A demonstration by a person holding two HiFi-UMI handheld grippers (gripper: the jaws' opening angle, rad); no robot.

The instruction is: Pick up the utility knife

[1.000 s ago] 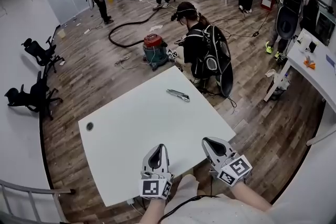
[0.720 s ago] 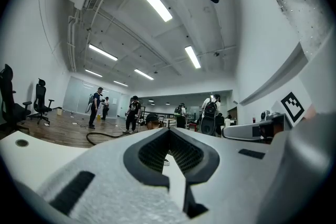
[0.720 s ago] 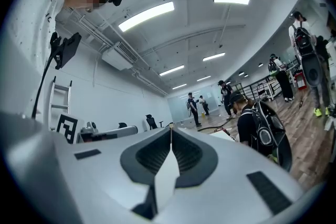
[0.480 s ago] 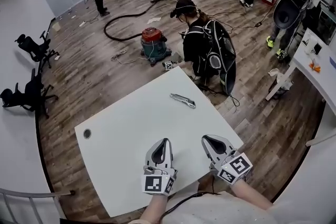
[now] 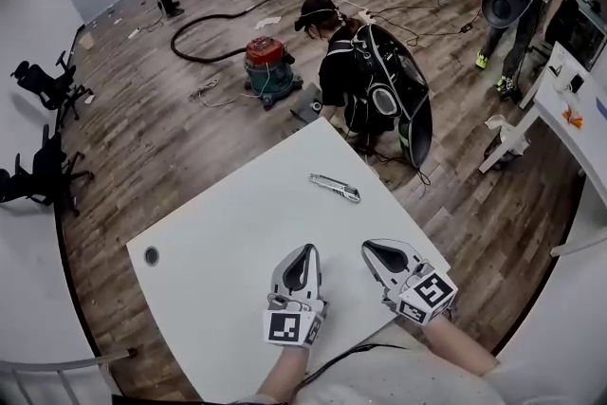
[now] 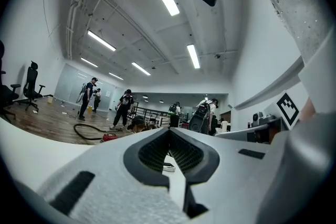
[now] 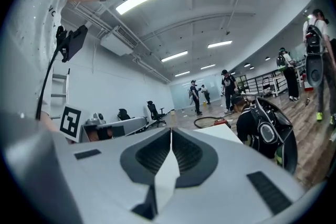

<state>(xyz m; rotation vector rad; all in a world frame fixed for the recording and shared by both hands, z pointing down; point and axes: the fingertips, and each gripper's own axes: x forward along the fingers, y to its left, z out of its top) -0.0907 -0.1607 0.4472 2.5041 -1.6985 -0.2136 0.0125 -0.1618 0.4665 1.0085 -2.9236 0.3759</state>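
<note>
The utility knife (image 5: 335, 188) lies flat on the white table (image 5: 218, 242), close to its far right edge, with nothing touching it. Well apart from it, toward the near edge, the left hand-held gripper (image 5: 304, 249) and the right hand-held gripper (image 5: 373, 248) hover side by side. Both have their jaws closed and hold nothing.

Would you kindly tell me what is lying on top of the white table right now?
Just the utility knife shows on the white table, near its far edge. The near edge is covered by the left gripper and right gripper, so that strip cannot be checked.
</note>
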